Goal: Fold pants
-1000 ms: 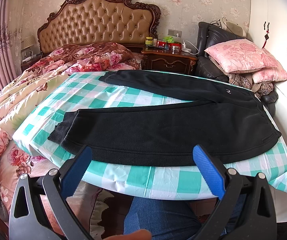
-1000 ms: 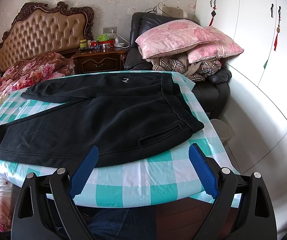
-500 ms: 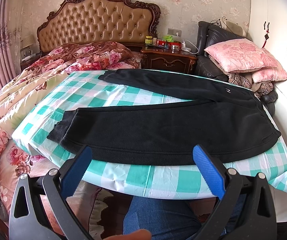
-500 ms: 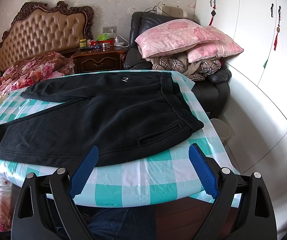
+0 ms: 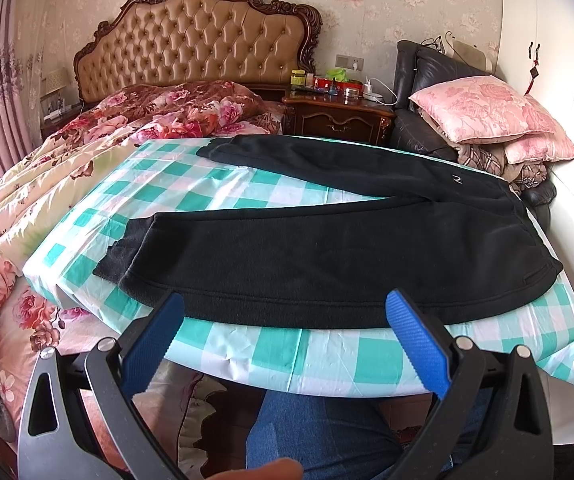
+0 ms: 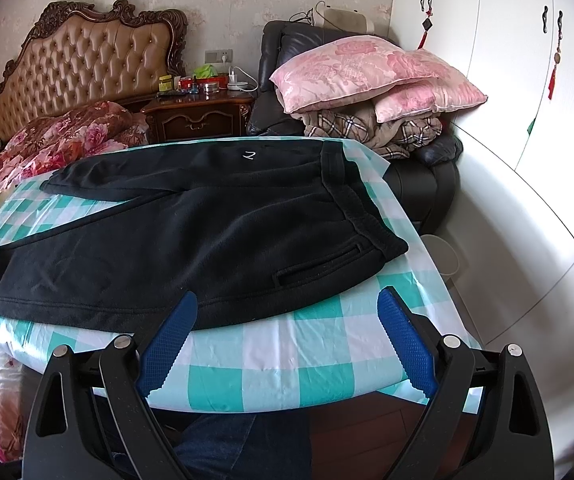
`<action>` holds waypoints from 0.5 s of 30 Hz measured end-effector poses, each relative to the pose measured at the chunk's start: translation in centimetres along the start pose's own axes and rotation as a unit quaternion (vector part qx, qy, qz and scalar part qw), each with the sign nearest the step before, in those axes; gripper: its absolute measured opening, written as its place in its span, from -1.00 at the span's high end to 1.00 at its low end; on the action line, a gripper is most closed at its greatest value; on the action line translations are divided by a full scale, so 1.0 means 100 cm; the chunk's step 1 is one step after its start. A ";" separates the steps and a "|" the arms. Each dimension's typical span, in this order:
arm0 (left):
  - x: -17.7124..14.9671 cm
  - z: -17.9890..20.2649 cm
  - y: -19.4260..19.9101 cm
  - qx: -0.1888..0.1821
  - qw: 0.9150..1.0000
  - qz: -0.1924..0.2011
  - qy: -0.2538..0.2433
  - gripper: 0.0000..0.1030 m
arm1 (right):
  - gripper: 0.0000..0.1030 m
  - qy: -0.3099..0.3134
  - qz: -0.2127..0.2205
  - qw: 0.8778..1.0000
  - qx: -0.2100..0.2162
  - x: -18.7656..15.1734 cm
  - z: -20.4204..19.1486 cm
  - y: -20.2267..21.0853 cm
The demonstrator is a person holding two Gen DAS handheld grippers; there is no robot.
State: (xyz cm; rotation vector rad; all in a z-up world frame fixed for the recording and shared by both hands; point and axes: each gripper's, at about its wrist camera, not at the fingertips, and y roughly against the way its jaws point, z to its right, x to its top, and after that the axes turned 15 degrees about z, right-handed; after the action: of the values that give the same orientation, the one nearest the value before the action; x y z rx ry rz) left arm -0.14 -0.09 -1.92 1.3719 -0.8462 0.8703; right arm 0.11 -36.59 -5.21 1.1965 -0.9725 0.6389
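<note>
In the left wrist view, the black pants (image 5: pixel 327 248) are being observed lying flat on the checked surface (image 5: pixel 327 360), legs splayed apart toward the bed (image 5: pixel 47 184), while the left tongs (image 5: pixel 287 320) are being held spread and empty just short of the near leg seam. In the right wrist view, the right tongs (image 6: pixel 283 316) are likewise being held spread and empty before the pants (image 6: pixel 191 240) near the pocket. It is being judged that both near-edge points should be pinched together, so the near leg is carried squarely over the far one.
</note>
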 end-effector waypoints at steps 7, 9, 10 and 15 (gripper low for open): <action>-0.007 0.000 -0.004 -0.001 1.000 -0.007 0.000 -0.96 | -0.72 -0.001 -0.003 1.000 0.000 -0.006 0.002 -0.004; -0.013 -0.001 -0.009 -0.003 1.000 -0.016 0.001 -0.96 | -0.72 -0.025 -0.018 0.999 0.018 -0.010 0.010 -0.013; -0.016 -0.003 -0.017 -0.006 1.000 -0.024 0.003 -0.96 | -0.72 -0.034 -0.024 0.999 0.022 -0.009 0.011 -0.017; -0.031 -0.005 -0.053 -0.019 0.997 -0.074 0.012 -0.96 | -0.72 -0.077 -0.062 0.995 0.016 0.009 0.054 -0.081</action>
State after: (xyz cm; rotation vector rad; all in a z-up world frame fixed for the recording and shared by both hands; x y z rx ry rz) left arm 3.25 0.25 -7.08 1.3693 -0.7288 0.7509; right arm 5.81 -44.09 -7.92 1.3381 -1.0105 0.4716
